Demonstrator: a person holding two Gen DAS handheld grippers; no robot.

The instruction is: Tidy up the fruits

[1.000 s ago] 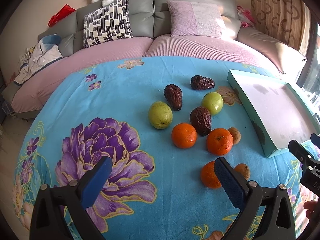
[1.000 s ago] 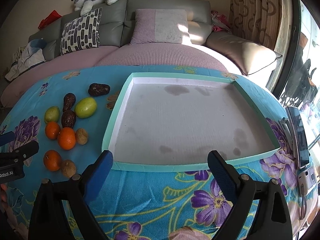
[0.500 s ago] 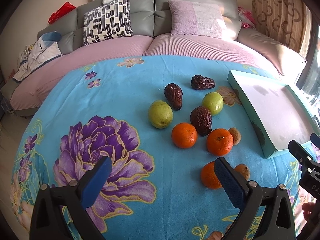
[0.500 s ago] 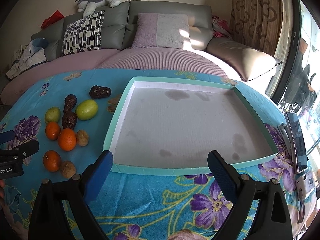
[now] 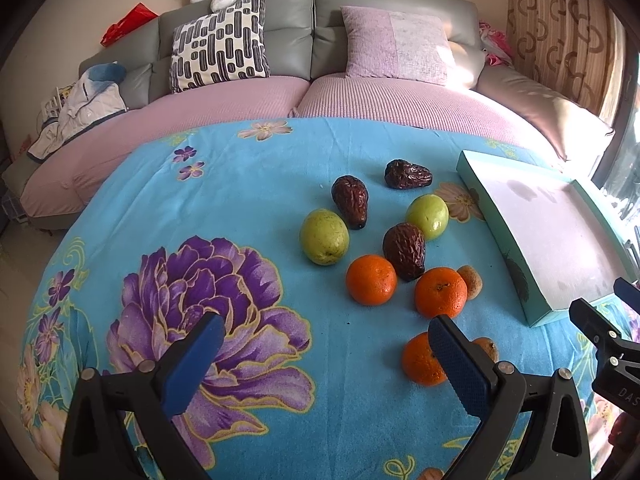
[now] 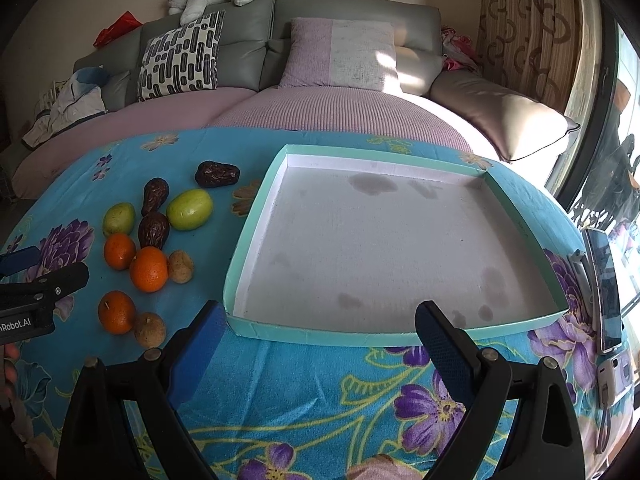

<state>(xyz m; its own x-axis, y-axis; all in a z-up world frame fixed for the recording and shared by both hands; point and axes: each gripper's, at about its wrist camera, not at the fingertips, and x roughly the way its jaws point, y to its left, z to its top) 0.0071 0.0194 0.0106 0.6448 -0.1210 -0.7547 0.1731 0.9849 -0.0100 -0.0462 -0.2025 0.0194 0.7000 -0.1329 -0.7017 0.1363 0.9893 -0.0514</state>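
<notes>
You are at the start, both your left gripper and right gripper spread wide and holding nothing, all fruits lying on the cloth beside the empty tray, so first bring the left one down over the nearest orange.

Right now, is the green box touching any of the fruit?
Apart. The right wrist view shows bare blue cloth between the green box and the nearest fruit, a small brown one.

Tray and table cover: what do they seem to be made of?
The tray looks like matte cardboard or paperboard: thin teal walls, a pale stained floor, sharp folded corners. The table cover appears to be a soft, napped fabric, perhaps fleece or towelling, with a printed floral pattern.
</notes>
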